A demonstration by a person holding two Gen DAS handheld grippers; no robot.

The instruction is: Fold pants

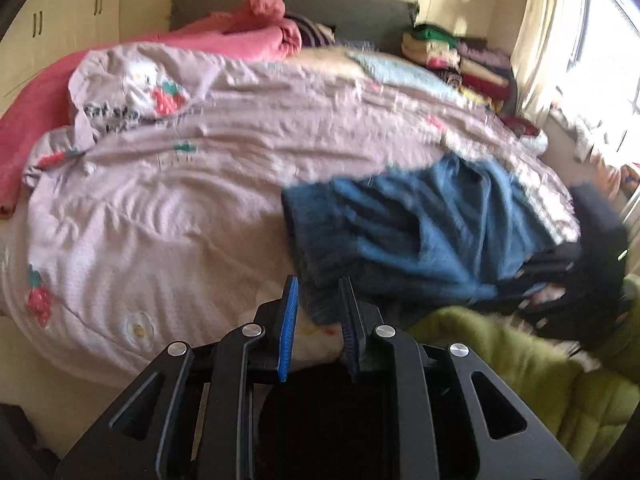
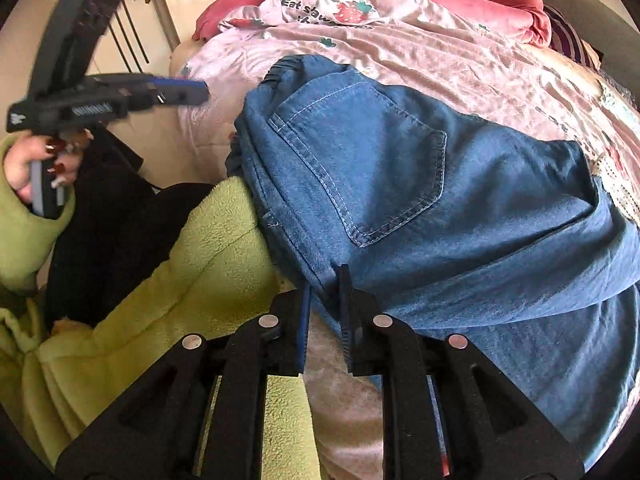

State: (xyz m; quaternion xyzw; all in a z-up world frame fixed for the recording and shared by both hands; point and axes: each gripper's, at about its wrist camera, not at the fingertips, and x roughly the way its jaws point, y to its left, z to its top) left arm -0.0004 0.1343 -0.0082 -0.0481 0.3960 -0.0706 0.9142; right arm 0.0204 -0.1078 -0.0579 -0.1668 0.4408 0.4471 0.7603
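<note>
So there's a bed with a pink strawberry-print duvet (image 1: 208, 168), and the blue denim pants (image 2: 420, 184) are lying bunched up near its front edge, back pocket (image 2: 368, 168) facing up, elastic waistband (image 2: 288, 70) toward 11 o'clock in the right wrist view. In the left wrist view the same pants sit over at about 3 o'clock, pretty blurry.

The right gripper (image 2: 324, 280) is down at 6 o'clock with its tips right at the near edge of the pants. Its jaws stand only a narrow gap apart, with a fold of denim running into that gap, but I honestly can't tell if the pads are actually pinching the cloth or just sitting around it.

The left gripper (image 1: 318, 286) also has a narrow gap between the blue pads. Its tips are at the near corner of the pants, denim showing in the gap, but it's too smeared to say whether it's got hold. From the right wrist view you see it at 10 o'clock, held up off the bed to the left of the waistband, gripped by a hand (image 2: 38, 164) in a green fleece sleeve (image 2: 24, 236).

Folded clothes (image 1: 460, 60) are stacked at 1 o'clock by the headboard (image 1: 320, 12).
</note>
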